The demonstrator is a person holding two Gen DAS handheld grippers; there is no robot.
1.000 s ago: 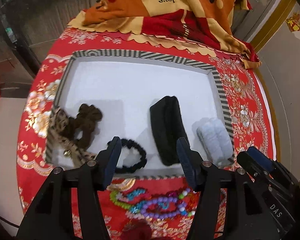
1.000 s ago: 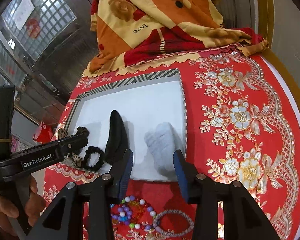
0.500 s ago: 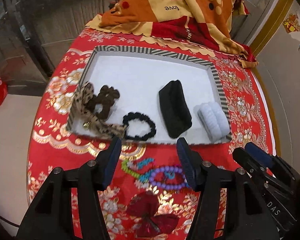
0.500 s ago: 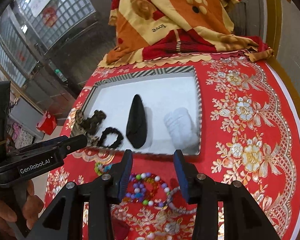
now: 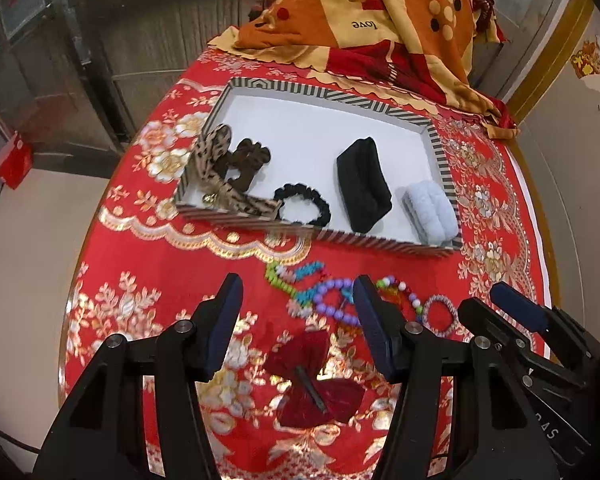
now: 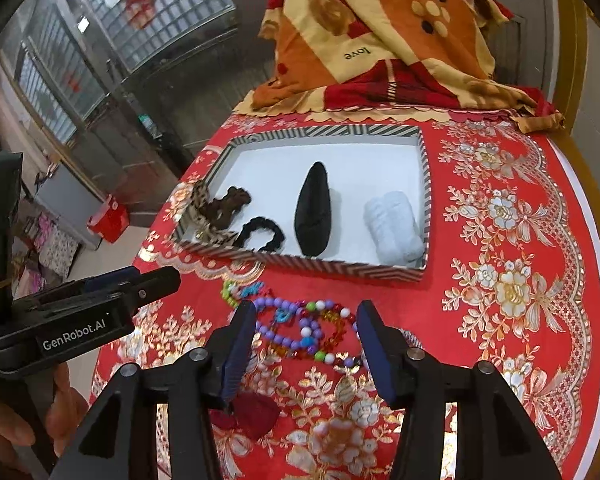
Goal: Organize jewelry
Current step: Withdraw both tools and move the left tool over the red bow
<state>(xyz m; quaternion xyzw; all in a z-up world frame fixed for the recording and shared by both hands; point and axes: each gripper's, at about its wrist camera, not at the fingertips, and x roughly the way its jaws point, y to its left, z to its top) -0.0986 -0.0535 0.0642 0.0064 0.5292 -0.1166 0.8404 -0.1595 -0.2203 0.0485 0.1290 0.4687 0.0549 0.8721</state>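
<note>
Both grippers hang empty over the beads (image 6: 304,332). The left gripper (image 5: 296,320) gapes; the right gripper (image 6: 306,338) is opening. The tray (image 5: 440,152) lies beyond.

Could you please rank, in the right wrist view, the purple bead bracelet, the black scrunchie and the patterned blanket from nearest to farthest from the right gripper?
1. Purple bead bracelet, on the cloth between the right gripper's opening jaws.
2. Black scrunchie, in the tray's near left part.
3. Patterned blanket, beyond the tray.
</note>
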